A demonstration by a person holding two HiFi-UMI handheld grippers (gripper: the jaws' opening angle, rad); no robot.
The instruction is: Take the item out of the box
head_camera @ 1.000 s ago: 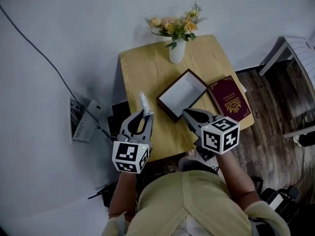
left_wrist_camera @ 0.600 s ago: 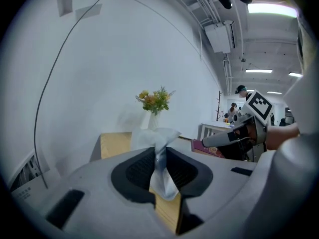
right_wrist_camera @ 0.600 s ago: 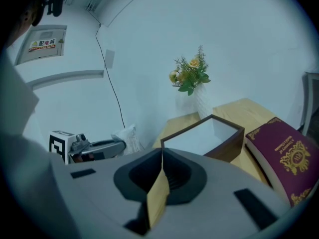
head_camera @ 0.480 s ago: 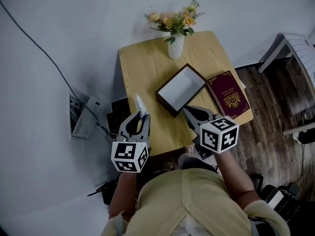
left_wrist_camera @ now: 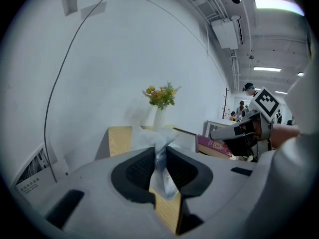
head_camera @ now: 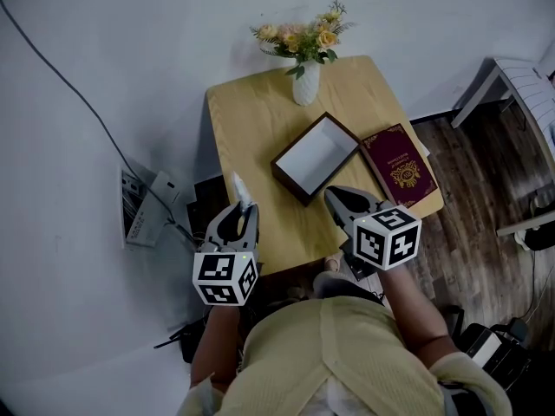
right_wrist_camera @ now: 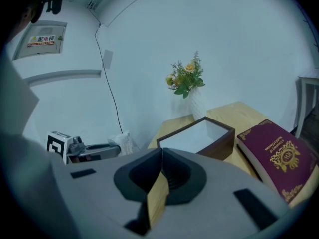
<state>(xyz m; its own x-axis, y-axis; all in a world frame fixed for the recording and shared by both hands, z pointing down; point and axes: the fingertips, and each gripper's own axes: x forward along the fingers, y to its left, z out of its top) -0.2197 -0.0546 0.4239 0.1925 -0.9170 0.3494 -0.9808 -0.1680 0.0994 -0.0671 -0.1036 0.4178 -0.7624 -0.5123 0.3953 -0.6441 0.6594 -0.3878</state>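
One crinkled translucent packet (left_wrist_camera: 148,137) sits pinched in the left tongs (left_wrist_camera: 160,158).

— Left side?
— My left gripper (head_camera: 240,211) tips slightly downward, its jaws pinching a white packet (left_wrist_camera: 158,142).
— And the right?
— My right gripper (head_camera: 335,197) is tipped likewise, jaws together, nothing between.

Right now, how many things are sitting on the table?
3: the flower vase at the far edge, the open box mid-table, the red book right of it.
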